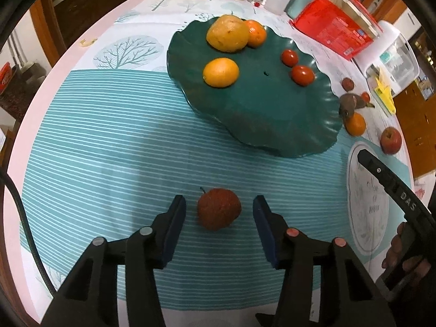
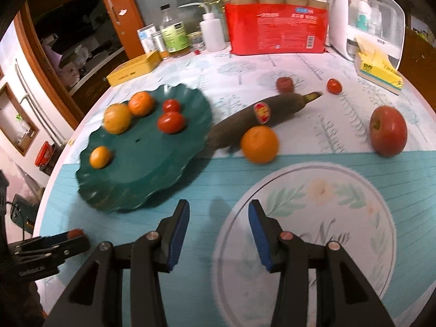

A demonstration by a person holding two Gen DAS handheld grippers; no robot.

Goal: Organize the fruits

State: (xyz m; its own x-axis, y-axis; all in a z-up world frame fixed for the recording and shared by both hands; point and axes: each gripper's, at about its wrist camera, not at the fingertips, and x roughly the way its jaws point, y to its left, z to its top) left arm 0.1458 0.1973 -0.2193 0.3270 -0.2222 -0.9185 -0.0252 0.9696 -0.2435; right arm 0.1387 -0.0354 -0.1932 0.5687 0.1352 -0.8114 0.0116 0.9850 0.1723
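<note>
A small rough-skinned red fruit [image 1: 219, 211] lies on the striped cloth between the pads of my left gripper [image 1: 219, 199], with a gap on each side; the gripper is open. Beyond it the wavy green plate [image 1: 259, 114] carries a yellowish pear [image 1: 228, 33], a tangerine [image 1: 256, 33], an orange [image 1: 220, 72] and two tomatoes [image 1: 289, 57]. My right gripper [image 2: 218, 204] hangs open and empty over the cloth, to the right of the plate [image 2: 141, 169]. Ahead of it on the table lie an orange [image 2: 260, 144], a dark banana [image 2: 237, 125] and a red apple [image 2: 388, 130].
A small red fruit [image 2: 284, 84] and a tomato [image 2: 334, 86] lie further back. Along the far edge stand a red package [image 2: 278, 27], bottles [image 2: 174, 35], a yellow box [image 2: 133, 68], a white appliance [image 2: 365, 13] and a tissue pack [image 2: 378, 70].
</note>
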